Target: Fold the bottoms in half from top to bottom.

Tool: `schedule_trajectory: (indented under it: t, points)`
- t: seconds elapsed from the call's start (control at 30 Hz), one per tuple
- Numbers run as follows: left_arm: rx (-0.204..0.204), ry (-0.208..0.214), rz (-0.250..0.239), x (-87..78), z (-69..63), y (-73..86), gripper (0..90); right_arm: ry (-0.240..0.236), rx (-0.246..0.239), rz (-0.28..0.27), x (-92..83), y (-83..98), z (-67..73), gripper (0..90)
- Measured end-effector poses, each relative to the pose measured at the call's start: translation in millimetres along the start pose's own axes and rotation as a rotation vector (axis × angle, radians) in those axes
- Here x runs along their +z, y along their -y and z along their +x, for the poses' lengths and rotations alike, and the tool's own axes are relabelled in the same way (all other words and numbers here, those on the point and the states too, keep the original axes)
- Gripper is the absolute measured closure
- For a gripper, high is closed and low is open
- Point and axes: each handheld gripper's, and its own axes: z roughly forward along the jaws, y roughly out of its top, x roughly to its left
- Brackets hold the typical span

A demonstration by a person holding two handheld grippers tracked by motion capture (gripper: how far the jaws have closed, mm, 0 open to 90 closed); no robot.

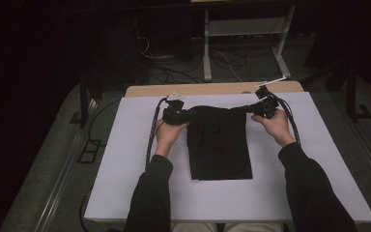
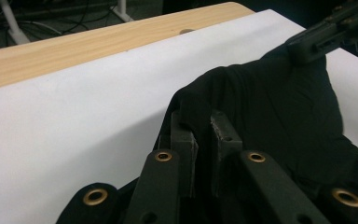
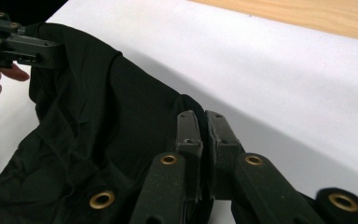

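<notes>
Both grippers, left gripper [image 1: 187,114] and right gripper [image 1: 249,109], pinching black cloth [image 1: 220,150]; long axis toward person.

- The right gripper [image 3: 204,122] rises from the bottom edge, its two black jaws pinched together on a fold of the black cloth [image 3: 98,126].
- The cloth spreads leftward, creased, over the white table cover [image 3: 270,70].
- At upper left the left gripper [image 3: 51,51] clamps the cloth's far corner, fingers [image 3: 9,73] just below it.
- A wooden table edge [image 3: 317,16] runs across the upper right.
</notes>
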Motion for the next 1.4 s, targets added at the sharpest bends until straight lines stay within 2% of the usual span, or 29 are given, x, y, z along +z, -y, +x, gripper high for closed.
schedule_trajectory:
  t: [0.2,0.27,0.37,0.4,0.43,0.47,0.57,0.7,0.8,0.93,1.0,1.07,1.23,1.4]
  points:
    - [-0.046,-0.006,0.009,5.6,7.0,5.8,80.3,-0.011,0.055,-0.015,7.3,3.1,-7.8,83.7]
    - [-0.057,-0.012,0.006,6.6,9.1,7.6,77.4,-0.006,0.059,-0.009,10.0,4.0,-9.1,82.8]
    - [-0.092,0.031,0.003,7.4,14.1,10.9,69.2,0.025,0.053,-0.011,12.0,5.4,-8.7,73.5]
    - [-0.086,0.026,0.014,7.8,15.0,12.2,64.8,0.037,0.050,-0.013,12.1,5.9,-8.3,70.2]
    - [-0.084,0.027,0.018,8.2,15.0,13.3,60.4,0.043,0.053,-0.018,11.8,6.2,-8.4,62.9]
    - [-0.081,0.033,0.011,8.1,14.7,15.5,59.4,0.044,0.059,-0.023,11.6,6.2,-8.7,57.5]
    - [-0.082,0.015,-0.007,7.5,13.1,20.7,45.2,0.045,0.055,-0.025,9.9,6.4,-9.7,46.0]
    - [-0.069,-0.027,-0.017,4.3,11.7,28.6,31.9,0.045,0.048,-0.026,5.0,9.2,-7.3,31.9]
    - [-0.110,-0.013,-0.041,1.4,14.4,34.7,23.4,0.045,0.035,-0.043,0.5,15.1,-5.3,23.2]
    - [-0.132,-0.015,-0.042,-2.4,16.5,38.6,11.1,0.047,0.035,-0.059,-3.8,22.5,-6.0,13.2]
    - [-0.138,-0.023,-0.041,-4.4,15.6,39.8,1.8,0.031,0.030,-0.070,-7.3,27.5,-5.4,8.8]
    - [-0.127,-0.014,-0.040,-6.4,13.2,41.4,0.0,0.016,0.026,-0.078,-9.5,31.4,-4.7,1.1]
    - [-0.085,-0.021,-0.042,-14.9,7.9,40.5,0.0,0.026,0.011,-0.080,-15.7,40.3,-0.7,0.0]
    - [-0.072,-0.019,-0.061,-28.0,6.2,37.0,0.0,0.040,-0.015,-0.084,-23.7,44.9,6.3,0.0]
